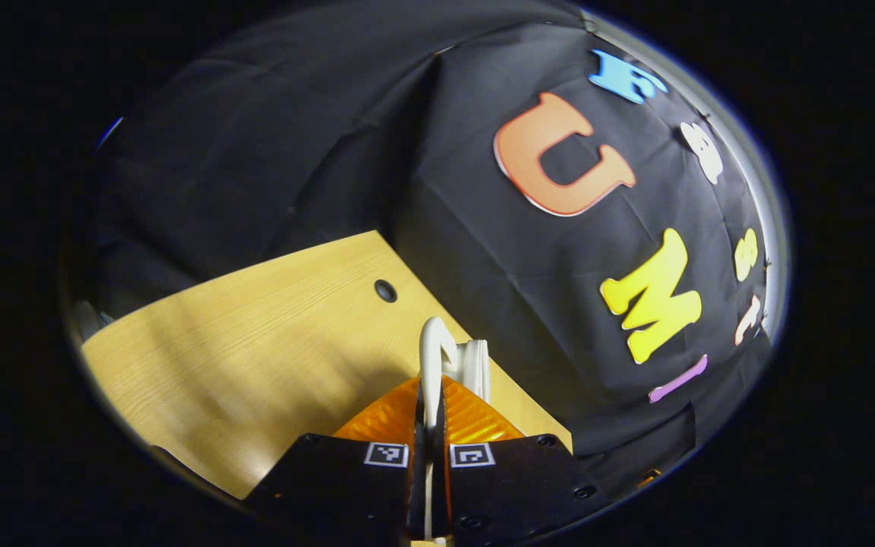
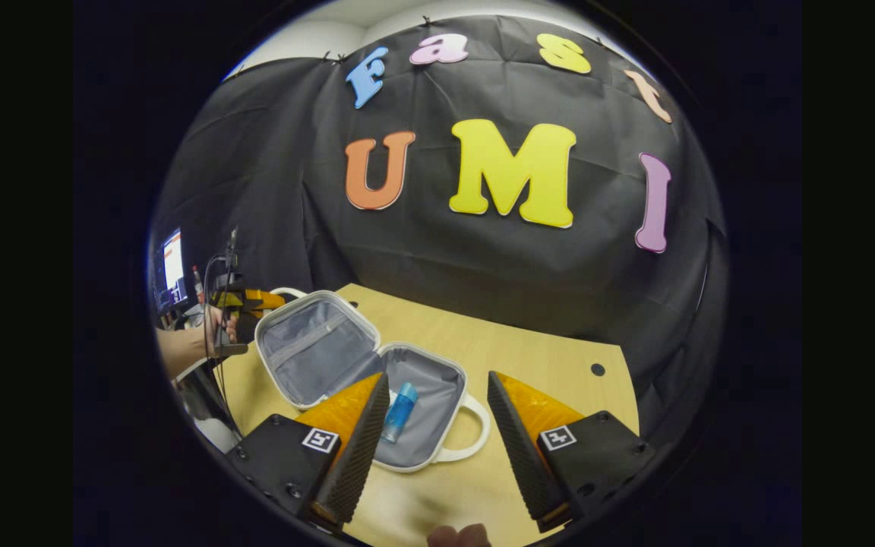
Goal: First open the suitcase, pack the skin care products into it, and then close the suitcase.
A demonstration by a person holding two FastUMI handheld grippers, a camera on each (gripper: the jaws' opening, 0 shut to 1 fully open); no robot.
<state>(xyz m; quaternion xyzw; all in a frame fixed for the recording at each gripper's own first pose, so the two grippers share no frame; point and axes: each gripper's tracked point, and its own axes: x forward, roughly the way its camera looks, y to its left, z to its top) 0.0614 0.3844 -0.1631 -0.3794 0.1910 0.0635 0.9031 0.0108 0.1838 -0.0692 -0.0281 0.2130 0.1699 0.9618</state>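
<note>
Currently left gripper (image 1: 430, 425) is clamped on the white handle (image 1: 431, 357) of the lid (image 2: 314, 349), held upright; suitcase (image 2: 437, 448) sits open on the table (image 2: 559, 365), blue bottle (image 2: 399, 411) inside the base; right gripper (image 2: 437, 425) hovers wide apart, holding nothing.

A bottle (image 2: 399, 411) lies in the open suitcase (image 2: 331, 346), which rests on the table (image 2: 551, 365).
</note>
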